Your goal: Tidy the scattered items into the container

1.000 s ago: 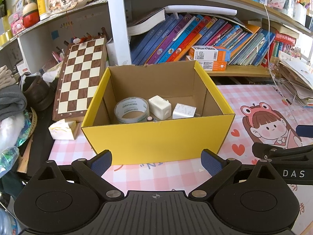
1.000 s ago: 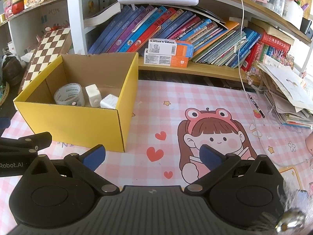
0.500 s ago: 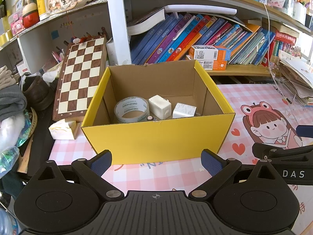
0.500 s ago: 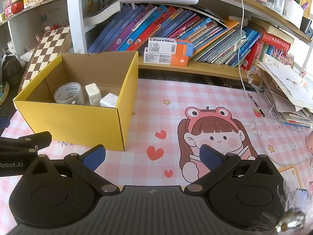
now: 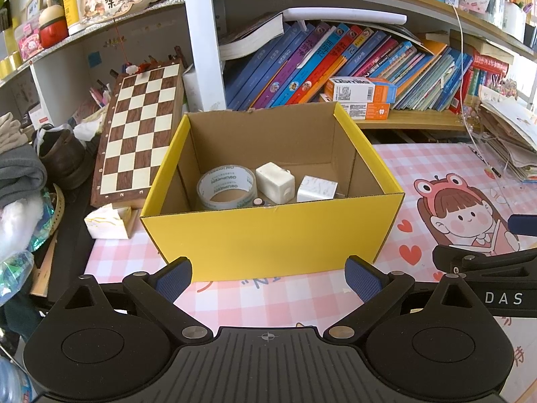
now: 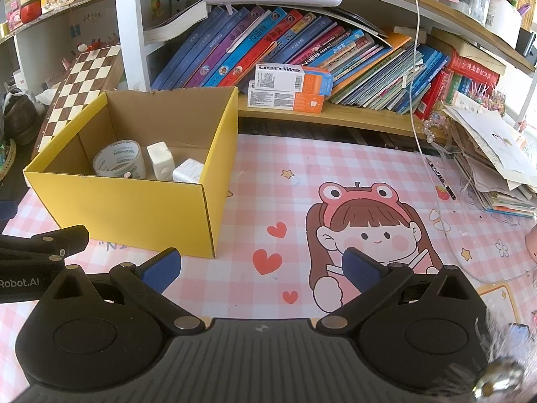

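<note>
Yellow cardboard box (image 5: 268,235) sits open-topped on the pink checked desk (image 5: 255,299), at 12 o'clock from the left gripper (image 5: 268,277). Inside, on its floor: tape roll (image 5: 226,186) leaning at 9, white cube adapter (image 5: 276,183) centre, small white box (image 5: 316,189) at 3; all below the rim, so likely already tidied. Right gripper (image 6: 261,267) faces bare mat, box at 10 o'clock. Both sets of fingers spread wide, empty. No loose item seen nearby.
</note>
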Motion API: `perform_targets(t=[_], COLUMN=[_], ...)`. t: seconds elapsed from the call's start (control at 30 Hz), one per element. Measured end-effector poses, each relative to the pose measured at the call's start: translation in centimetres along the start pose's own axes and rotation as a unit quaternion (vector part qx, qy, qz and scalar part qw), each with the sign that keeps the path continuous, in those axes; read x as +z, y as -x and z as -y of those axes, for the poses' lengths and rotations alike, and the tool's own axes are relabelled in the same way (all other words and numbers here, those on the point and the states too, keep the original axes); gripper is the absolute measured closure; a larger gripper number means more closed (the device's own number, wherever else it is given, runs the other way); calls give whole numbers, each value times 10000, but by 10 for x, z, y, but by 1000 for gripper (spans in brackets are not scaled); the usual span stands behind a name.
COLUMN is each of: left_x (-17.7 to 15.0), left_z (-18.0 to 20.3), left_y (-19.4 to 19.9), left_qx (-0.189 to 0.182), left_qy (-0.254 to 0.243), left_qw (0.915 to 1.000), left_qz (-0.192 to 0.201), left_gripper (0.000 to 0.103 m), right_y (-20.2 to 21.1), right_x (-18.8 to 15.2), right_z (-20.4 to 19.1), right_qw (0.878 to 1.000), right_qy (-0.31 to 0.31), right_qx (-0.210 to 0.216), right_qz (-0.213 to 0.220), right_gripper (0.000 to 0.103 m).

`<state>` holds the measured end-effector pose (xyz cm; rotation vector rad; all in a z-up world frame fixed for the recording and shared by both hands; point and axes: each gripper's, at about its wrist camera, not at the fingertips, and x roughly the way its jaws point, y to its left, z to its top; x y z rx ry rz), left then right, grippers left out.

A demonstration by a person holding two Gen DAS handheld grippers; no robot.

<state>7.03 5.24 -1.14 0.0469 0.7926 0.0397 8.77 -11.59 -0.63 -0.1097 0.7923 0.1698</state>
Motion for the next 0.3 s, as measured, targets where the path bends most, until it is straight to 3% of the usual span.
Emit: perform_targets(t=[0.3], left_x=[-1], left_z=[0], left_y=[1], left_qx=[-24], left_qy=[-11], left_qw=[10000], left_qz=[52], left_gripper=[4], right_y=[0], right_x=[-1], right_z=[0], right_qw=[10000], right_qy=[6], right_qx=[3], right_qz=[-4], right_gripper=[0])
